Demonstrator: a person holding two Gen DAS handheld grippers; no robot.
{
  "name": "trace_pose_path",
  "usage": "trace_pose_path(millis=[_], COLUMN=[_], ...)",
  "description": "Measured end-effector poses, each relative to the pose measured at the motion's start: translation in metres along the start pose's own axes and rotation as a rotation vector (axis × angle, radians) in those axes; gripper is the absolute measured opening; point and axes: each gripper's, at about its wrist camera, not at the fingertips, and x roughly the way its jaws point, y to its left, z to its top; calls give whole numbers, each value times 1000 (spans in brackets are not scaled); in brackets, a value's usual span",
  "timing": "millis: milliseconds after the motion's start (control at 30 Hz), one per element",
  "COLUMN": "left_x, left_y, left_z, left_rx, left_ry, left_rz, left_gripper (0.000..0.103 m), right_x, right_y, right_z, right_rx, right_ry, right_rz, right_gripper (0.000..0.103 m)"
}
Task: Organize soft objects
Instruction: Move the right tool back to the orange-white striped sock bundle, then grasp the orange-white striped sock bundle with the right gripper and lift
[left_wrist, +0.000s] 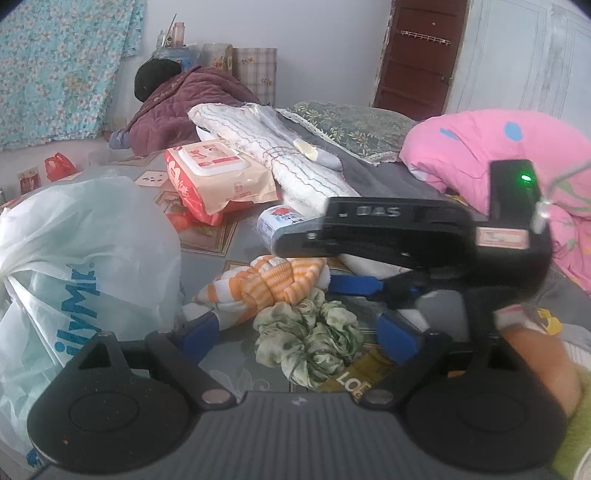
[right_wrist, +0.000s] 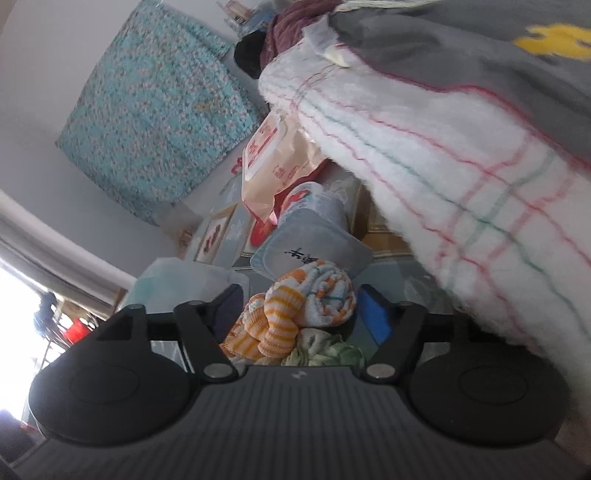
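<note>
While tilted down, both grippers' fingers (left_wrist: 201, 332) stand apart; right gripper (right_wrist: 301, 312) straddles orange towel (right_wrist: 295, 314).

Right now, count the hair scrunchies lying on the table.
1. A green scrunchie lies between the left gripper's open jaws, touching the knotted orange-striped cloth behind it. Others may be hidden under the cloth or the white plastic bag.
</note>
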Motion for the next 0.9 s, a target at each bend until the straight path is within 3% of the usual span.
trace_pose_path(millis=[67,100,267,367,667,900], left_x=[-3,-4,-13,-21,-54,-76], left_y=[-1,-1,-1,0,5,12], left_z=[-2,-3,-9,-13,-31,-48], left_rx=[4,4,-5,-17,-24,-78], left_ry=[0,3,19,20,1,3], left_rz=[4,6,4,-4,30,-17], left_gripper=[94,94,94,94,94,94], right_x=[5,6,6,-3,-29,-55], right_y=[4,5,6,8,40,64], right_z=[0,-1,-1,-1,-7,-22], right_rx=[-30,-47,-71,-78,-175,-227], right_ry=[-3,-5,-25,-41,-55,-13], right_rz=[-13,-23,-27,0,92,168], right_gripper=[68,60,52,40,32,31])
